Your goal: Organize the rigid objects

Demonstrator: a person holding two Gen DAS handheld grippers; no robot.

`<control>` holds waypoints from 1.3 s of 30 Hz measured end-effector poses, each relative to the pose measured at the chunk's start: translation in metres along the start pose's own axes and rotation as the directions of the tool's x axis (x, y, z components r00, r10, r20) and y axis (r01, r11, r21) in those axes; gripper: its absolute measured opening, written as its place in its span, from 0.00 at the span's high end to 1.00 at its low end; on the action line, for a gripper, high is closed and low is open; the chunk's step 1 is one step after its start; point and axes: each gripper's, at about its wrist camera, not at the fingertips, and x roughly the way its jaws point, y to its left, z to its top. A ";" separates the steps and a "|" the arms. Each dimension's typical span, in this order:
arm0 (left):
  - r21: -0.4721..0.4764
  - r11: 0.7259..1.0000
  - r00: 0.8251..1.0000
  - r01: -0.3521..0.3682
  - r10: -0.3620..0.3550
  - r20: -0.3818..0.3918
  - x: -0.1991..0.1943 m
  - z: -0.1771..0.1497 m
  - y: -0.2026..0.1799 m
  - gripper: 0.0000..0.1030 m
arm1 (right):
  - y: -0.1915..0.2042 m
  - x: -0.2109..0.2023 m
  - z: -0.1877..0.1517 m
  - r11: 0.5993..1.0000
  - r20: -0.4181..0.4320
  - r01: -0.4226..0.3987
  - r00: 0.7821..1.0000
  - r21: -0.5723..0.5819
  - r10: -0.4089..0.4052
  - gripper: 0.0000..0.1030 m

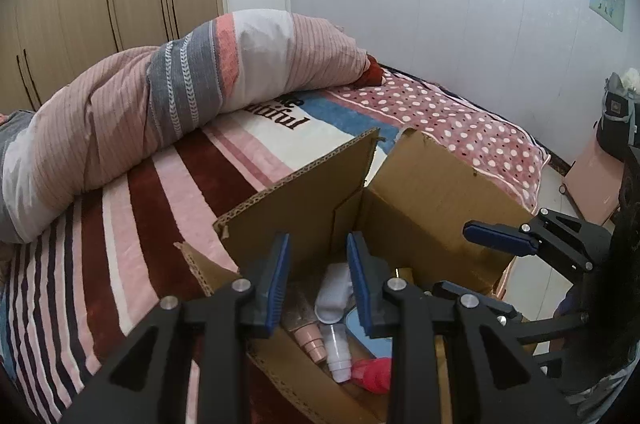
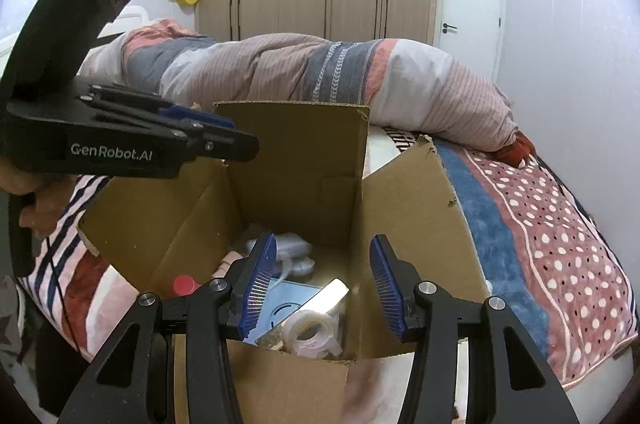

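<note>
I hover my left gripper (image 1: pixel 318 278) and right gripper (image 2: pixel 322 282), both spread and empty, above the cardboard box (image 2: pixel 296 160) to choose among its bottles (image 1: pixel 334 348).

Cardboard box (image 2: pixel 296 160): brown, open, flaps standing up, sitting on the striped bed (image 1: pixel 132 208).
White bottle (image 1: pixel 334 290): lying on its side inside the box.
Pink capped tube (image 1: pixel 310 340): lying in the box beside a clear bottle (image 1: pixel 338 352).
Red item (image 1: pixel 374 374): at the box's near corner.
Tape roll (image 2: pixel 312 334): clear, resting against a light blue flat item (image 2: pixel 286 304).
</note>
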 end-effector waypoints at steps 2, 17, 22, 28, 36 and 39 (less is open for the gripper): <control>-0.005 1.000 1.000 -0.003 0.003 0.014 -0.005 -0.002 0.001 0.62 | 0.000 0.000 0.002 1.000 0.000 0.000 1.000 -0.005 0.000 0.56; -0.263 0.947 0.940 -0.184 0.248 0.236 -0.111 -0.041 0.021 0.04 | 0.013 -0.041 0.045 0.980 0.187 -0.147 0.967 -0.132 0.171 0.06; -0.356 0.893 0.892 -0.276 0.375 0.251 -0.131 -0.057 0.026 0.03 | 0.016 -0.058 0.054 0.965 0.259 -0.215 0.933 -0.149 0.248 0.00; -0.386 0.867 0.871 -0.316 0.426 0.243 -0.138 -0.067 0.030 0.03 | 0.024 -0.059 0.052 0.960 0.260 -0.240 0.927 -0.147 0.272 0.00; -0.388 0.859 0.862 -0.335 0.445 0.241 -0.142 -0.071 0.028 0.03 | 0.028 -0.059 0.049 0.957 0.255 -0.256 0.924 -0.139 0.284 0.00; -0.388 0.859 0.863 -0.334 0.444 0.242 -0.142 -0.071 0.028 0.03 | 0.028 -0.059 0.049 0.956 0.257 -0.258 0.923 -0.142 0.288 0.00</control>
